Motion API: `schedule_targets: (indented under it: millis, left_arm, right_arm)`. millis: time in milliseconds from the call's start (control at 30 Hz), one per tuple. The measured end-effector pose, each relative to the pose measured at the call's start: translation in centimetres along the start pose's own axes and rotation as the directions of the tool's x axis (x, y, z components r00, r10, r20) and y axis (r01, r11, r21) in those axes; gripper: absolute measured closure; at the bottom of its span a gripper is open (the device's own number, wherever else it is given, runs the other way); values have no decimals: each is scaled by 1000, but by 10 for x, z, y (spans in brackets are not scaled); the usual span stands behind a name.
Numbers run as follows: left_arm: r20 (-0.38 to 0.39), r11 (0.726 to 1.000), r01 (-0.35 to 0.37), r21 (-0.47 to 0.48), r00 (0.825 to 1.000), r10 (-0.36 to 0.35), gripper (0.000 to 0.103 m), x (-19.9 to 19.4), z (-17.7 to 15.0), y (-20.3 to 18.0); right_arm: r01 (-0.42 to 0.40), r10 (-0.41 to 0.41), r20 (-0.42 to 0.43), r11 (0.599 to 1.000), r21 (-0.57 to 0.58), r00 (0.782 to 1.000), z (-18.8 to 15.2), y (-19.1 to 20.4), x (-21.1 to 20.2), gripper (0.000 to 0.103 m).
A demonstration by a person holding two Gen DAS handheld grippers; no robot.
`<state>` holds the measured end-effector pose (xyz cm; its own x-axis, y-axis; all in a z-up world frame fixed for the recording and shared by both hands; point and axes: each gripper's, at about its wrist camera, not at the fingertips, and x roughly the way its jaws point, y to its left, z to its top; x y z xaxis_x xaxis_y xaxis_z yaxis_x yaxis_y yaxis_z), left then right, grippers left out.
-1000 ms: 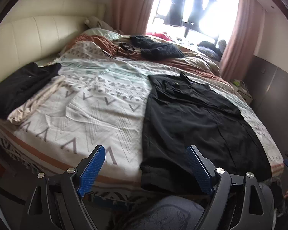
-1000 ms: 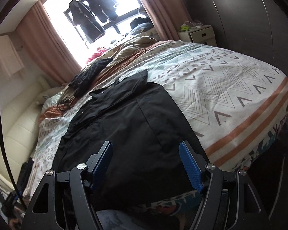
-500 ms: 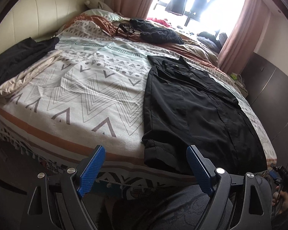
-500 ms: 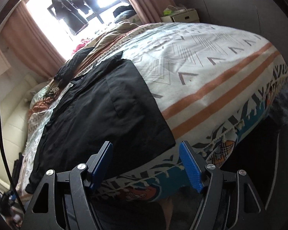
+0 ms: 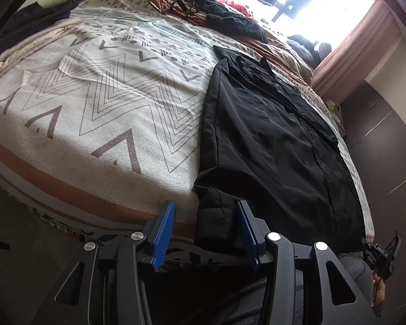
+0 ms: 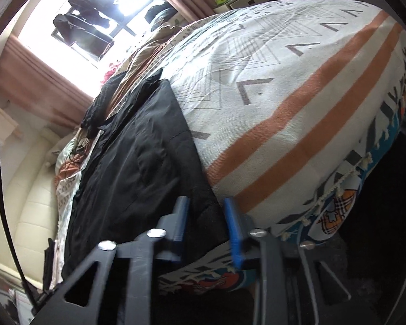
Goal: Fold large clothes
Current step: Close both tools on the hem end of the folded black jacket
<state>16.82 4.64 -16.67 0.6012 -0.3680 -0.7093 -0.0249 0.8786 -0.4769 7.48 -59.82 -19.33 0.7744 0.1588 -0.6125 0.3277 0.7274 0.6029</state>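
A large black garment (image 5: pixel 273 146) lies flat and lengthwise on the patterned bedspread (image 5: pixel 100 103), its hem hanging over the bed's near edge. My left gripper (image 5: pixel 205 227) is open, its blue fingers half closed around the garment's near left hem corner (image 5: pixel 215 224). In the right wrist view the same garment (image 6: pixel 138 168) runs away from me. My right gripper (image 6: pixel 207 223) is open, its jaws narrowed around the garment's near right hem corner (image 6: pixel 205 211).
A black knit pile (image 5: pixel 235 24) and cables lie at the bed's far end near the window. Dark clothes (image 5: pixel 40 16) lie at the far left. A nightstand (image 6: pixel 243 0) stands by the dark wardrobe. The bedspread's fringed edge (image 6: pixel 346 173) hangs down the side.
Both grippers moved down and forward to the garment's hem at the bed's near edge. Both jaws narrowed from wide open to partly closed around the hem corners.
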Motion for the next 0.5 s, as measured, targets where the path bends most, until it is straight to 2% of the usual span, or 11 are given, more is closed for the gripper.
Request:
schedule_targets:
  millis: [33, 67, 167, 200, 333, 433, 500]
  left_arm:
    - [-8, 1000, 16, -7, 1000, -16, 69, 2, 0, 1]
    - [-25, 999, 39, -16, 999, -39, 81, 4, -1, 3]
    - [-12, 998, 59, -14, 998, -59, 84, -2, -6, 3]
    - [-12, 997, 78, -22, 997, -79, 90, -5, -8, 4]
    - [-17, 994, 105, -25, 994, -105, 90, -11, -13, 7]
    - [-17, 995, 94, -30, 995, -95, 88, -12, -10, 4]
    - [-35, 995, 87, -48, 995, -89, 80, -8, -8, 5]
  right_arm:
    - [-13, 13, 11, 1000, -11, 1000, 0, 3, -2, 94]
    - [-21, 22, 26, 999, -24, 999, 0, 6, -6, 95]
    - [-37, 41, 78, 998, -54, 996, 1, 13, -20, 97]
    - [-45, 50, 92, 998, -52, 995, 2, 14, -25, 98]
    - [-51, 56, 109, 997, -50, 992, 3, 18, -29, 98]
    - [-51, 54, 63, 998, -40, 997, 5, 17, -18, 96]
    - [-48, 49, 49, 999, -21, 998, 6, 12, -14, 94]
